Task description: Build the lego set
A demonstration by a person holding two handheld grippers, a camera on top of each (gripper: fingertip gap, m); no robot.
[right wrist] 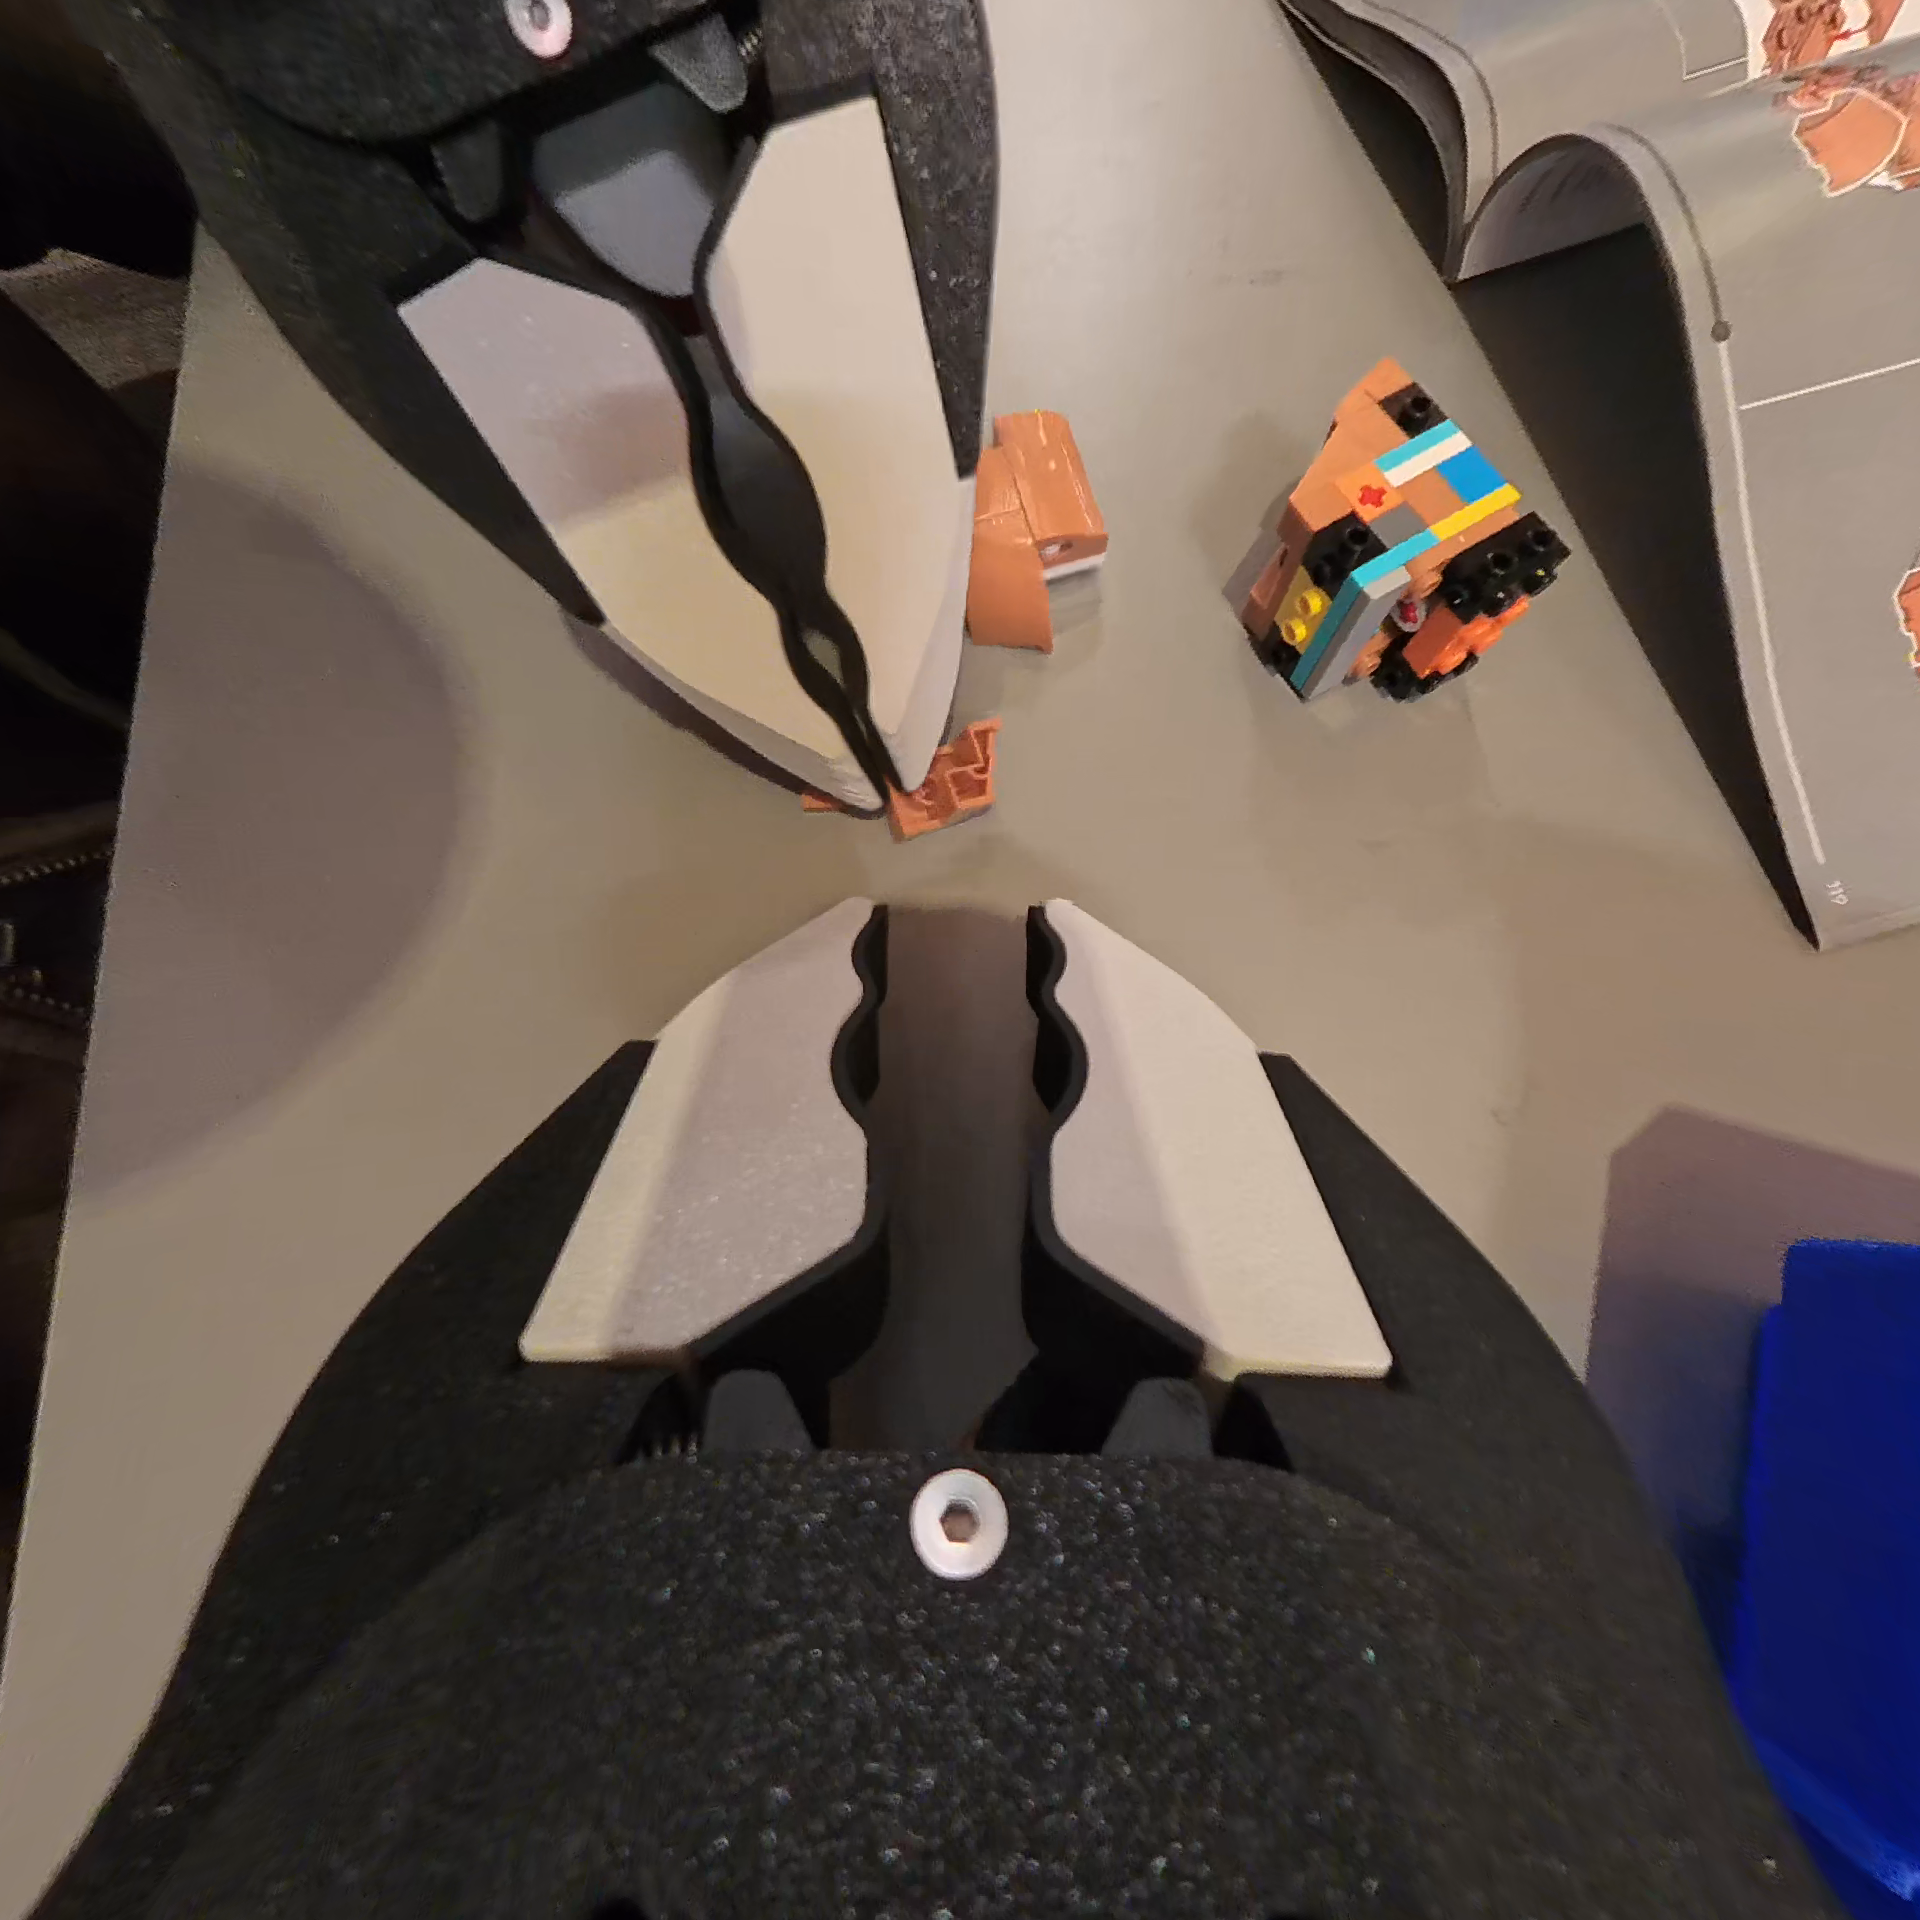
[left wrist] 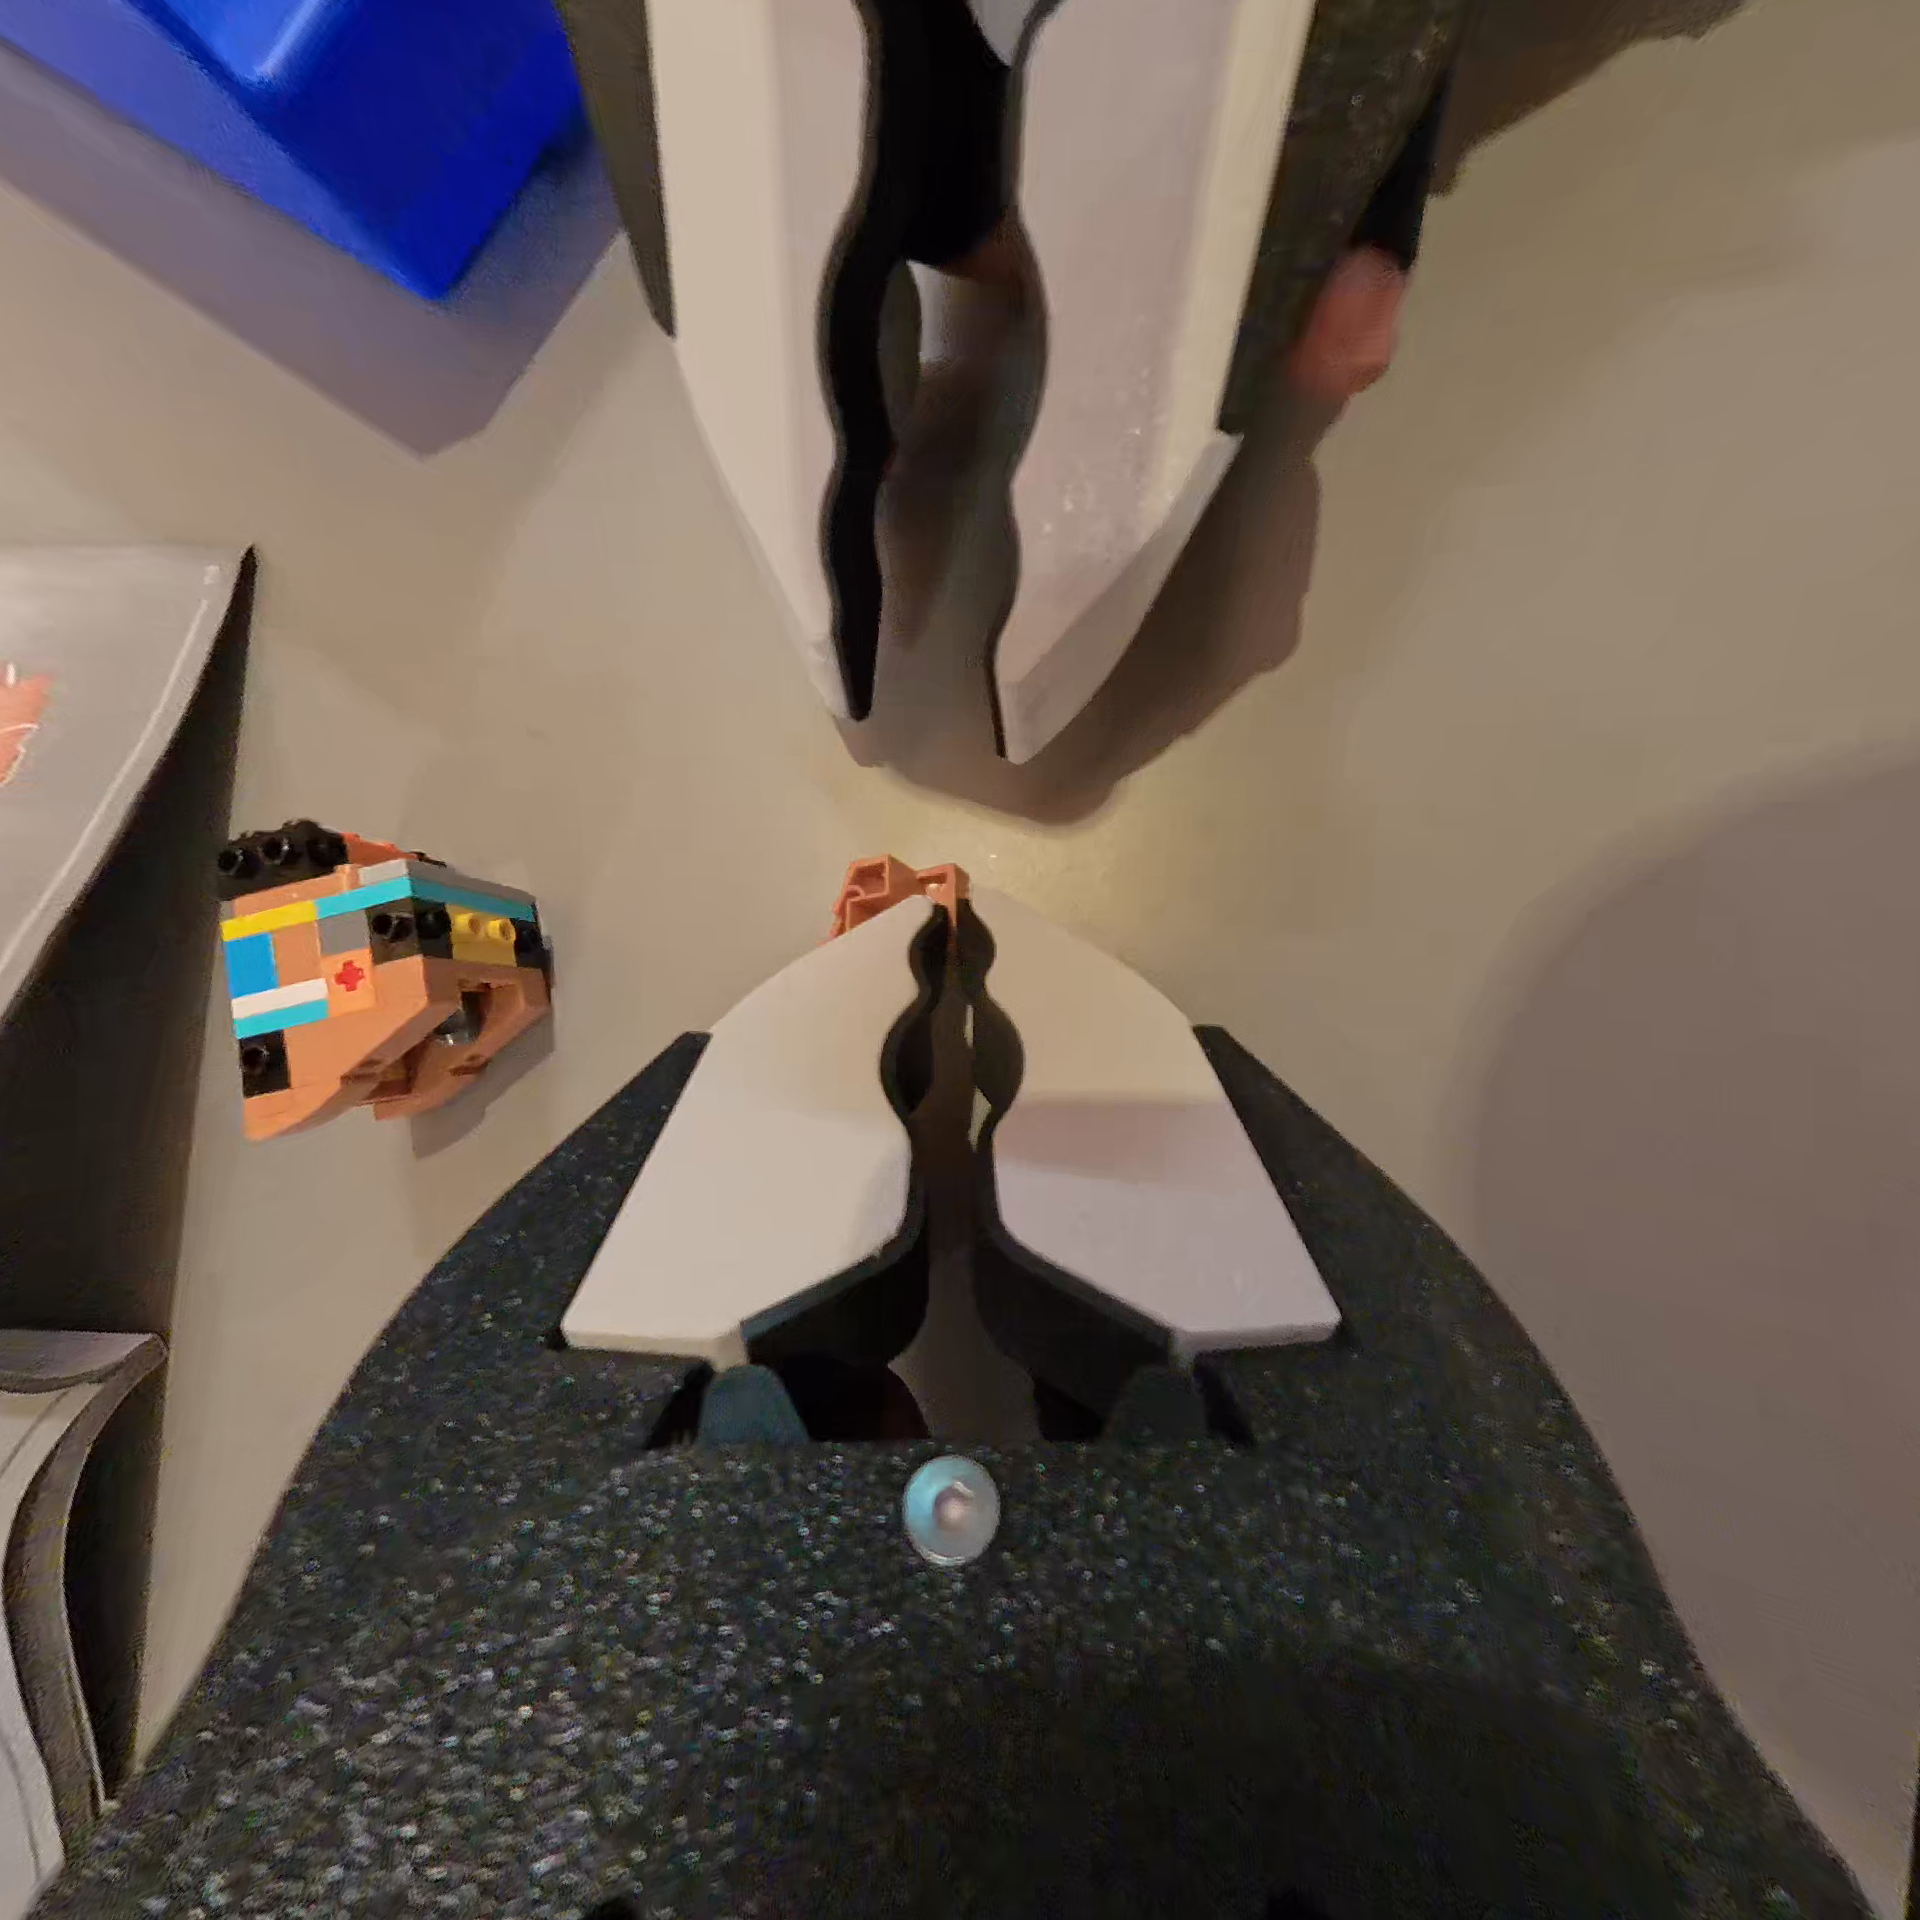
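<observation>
Lego piece (right wrist: 951,781), brown, is pinched in your left gripper (left wrist: 951,909); your right gripper (right wrist: 956,914) hangs released, empty.

Both the left gripper (left wrist: 951,914) and right gripper (right wrist: 956,914) share one build — speckled black bodies, white finger (left wrist: 790,1143) plates with wavy black inner edges, a silver screw (right wrist: 958,1523) at 6 o'clock.

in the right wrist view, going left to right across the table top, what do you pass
left gripper shut on a small orange lego piece → tan-brown lego sub-assembly → multicoloured lego build → open instruction booklet; the blue bin sits lower right, nearer the camera.
</observation>
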